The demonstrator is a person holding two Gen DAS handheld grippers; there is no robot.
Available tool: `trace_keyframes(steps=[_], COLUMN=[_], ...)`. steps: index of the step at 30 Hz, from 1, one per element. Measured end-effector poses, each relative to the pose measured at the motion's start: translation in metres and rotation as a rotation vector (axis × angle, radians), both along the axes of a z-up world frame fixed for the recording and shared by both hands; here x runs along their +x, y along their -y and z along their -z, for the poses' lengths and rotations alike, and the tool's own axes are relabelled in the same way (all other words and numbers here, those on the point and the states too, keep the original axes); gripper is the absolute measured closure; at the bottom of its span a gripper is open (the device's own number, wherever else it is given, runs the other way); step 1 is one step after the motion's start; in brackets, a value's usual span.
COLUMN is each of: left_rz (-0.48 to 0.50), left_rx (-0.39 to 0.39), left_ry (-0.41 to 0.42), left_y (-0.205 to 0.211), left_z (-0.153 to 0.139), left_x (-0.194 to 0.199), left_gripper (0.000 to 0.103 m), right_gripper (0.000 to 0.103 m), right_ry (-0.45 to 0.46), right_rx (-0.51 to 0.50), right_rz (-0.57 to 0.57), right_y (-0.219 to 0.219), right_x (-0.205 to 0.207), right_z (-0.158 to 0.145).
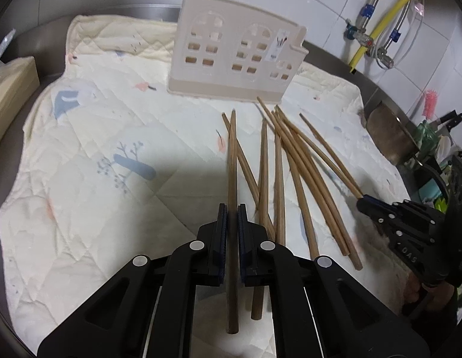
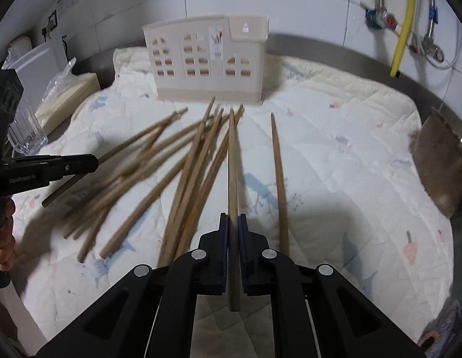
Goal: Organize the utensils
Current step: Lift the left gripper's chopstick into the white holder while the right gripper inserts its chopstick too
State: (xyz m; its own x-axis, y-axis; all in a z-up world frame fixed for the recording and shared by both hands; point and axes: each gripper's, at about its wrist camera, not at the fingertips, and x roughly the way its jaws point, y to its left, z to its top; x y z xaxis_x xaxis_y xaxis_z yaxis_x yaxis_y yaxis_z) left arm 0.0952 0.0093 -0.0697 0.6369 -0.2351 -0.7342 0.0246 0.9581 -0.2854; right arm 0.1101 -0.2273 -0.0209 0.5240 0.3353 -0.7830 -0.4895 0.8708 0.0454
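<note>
Left gripper [image 1: 232, 208] fingers are pinching one wooden chopstick [image 1: 232, 161]; right gripper [image 2: 233, 217] fingers are pinching another chopstick [image 2: 232, 164], its rear end cut off by the fingers. Loose chopsticks [image 2: 183, 176], blurring leftward, are lying on the quilted cloth [image 2: 350, 179] before the beige holder [image 2: 207, 68].

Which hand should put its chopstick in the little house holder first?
Probably the right. The right gripper holds a chopstick aimed almost straight at the holder, squarely ahead. The left gripper also holds a chopstick, but its holder sits angled.
</note>
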Motion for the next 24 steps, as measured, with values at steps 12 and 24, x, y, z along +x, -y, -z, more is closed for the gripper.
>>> trace_keyframes(steps=[12,24], left_rz=[0.020,0.098], left_rx=[0.091,0.133], left_ry=[0.153,0.231], left_y=[0.000,0.010], left_z=[-0.067,-0.134], left_x=[-0.009,0.018], left_gripper=[0.098,0.098], right_gripper=[0.097,0.097], right_ry=[0.183,0.213], right_rx=[0.129,0.120], right_rz=[-0.026,-0.116], right_y=[0.009,-0.003], right_x=[0.003,0.052], right_z=[-0.098,-0.173])
